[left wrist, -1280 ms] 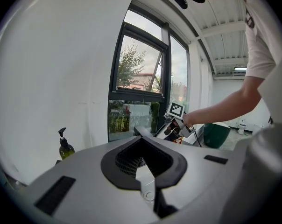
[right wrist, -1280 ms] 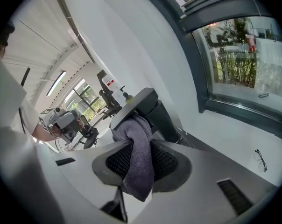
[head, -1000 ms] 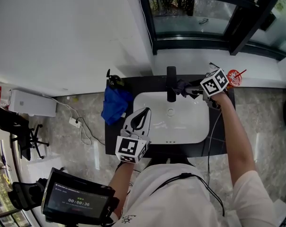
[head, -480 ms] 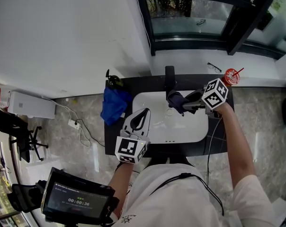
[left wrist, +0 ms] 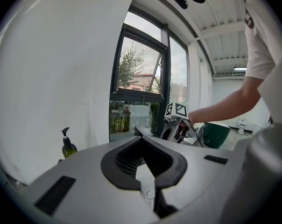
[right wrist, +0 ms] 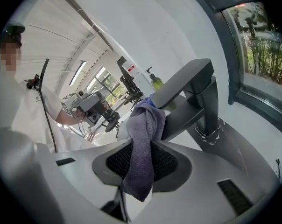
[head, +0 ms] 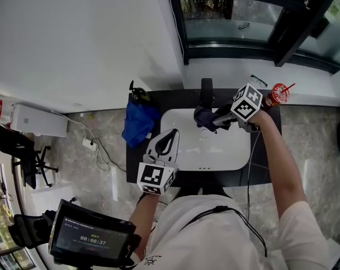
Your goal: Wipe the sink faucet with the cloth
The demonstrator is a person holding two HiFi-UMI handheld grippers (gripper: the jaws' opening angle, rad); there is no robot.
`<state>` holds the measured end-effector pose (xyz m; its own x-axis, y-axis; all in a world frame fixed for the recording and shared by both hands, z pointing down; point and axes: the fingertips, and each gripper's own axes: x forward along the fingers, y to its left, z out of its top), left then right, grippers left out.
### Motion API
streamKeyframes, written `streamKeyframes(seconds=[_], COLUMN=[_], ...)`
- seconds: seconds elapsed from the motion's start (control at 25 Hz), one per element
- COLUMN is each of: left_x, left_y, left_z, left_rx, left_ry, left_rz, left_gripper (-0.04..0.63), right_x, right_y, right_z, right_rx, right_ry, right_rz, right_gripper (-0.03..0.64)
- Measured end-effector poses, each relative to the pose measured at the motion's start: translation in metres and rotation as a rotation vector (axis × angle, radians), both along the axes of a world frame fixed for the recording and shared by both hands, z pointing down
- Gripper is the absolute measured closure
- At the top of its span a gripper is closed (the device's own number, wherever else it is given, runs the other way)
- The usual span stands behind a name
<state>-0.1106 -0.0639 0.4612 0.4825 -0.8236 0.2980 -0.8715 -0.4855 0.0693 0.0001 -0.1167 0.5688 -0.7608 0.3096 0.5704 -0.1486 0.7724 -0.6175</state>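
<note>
The black faucet (head: 206, 90) stands at the back of the white sink (head: 226, 153). My right gripper (head: 210, 120) is shut on a dark purple cloth (head: 203, 118), which hangs over the basin just in front of the spout. In the right gripper view the cloth (right wrist: 142, 171) drapes between the jaws and its top touches the underside of the faucet spout (right wrist: 190, 90). My left gripper (head: 171, 134) hovers over the sink's front left rim, shut with nothing in it. The left gripper (left wrist: 142, 141) points toward the faucet and the right gripper (left wrist: 176, 120).
A blue cloth bundle (head: 138, 122) and a soap bottle (head: 137, 94) lie on the dark counter left of the sink. A red cup (head: 278, 93) and glasses (head: 258, 80) sit at the back right. A window sill runs behind the counter.
My right gripper has carried the cloth from the faucet's right side leftward and toward me, to just below the spout. The left gripper has stayed where it was.
</note>
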Motion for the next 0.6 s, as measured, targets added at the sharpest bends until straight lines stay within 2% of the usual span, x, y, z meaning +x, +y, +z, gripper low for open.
streamKeyframes(seconds=[0.2,0.44,0.6], left_x=[-0.003,-0.002,0.001], left_y=[-0.003,-0.004,-0.005], left_z=[-0.001,-0.001,-0.006], left_rx=[0.0,-0.001,-0.003], left_ry=[-0.001,-0.005,0.007], left_rz=[-0.017,-0.016,-0.016], left_gripper=[0.602,0.601,0.601], right_x=[-0.003,0.008,0.02], right_y=[-0.017,-0.047,-0.056], right_z=[0.0,-0.002,-0.003], right_rx=[0.006,0.042,0.063], right_ry=[0.025,0.021,0.027], right_rz=[0.018,0.15,0.199], right_gripper=[0.506,0.506,0.506])
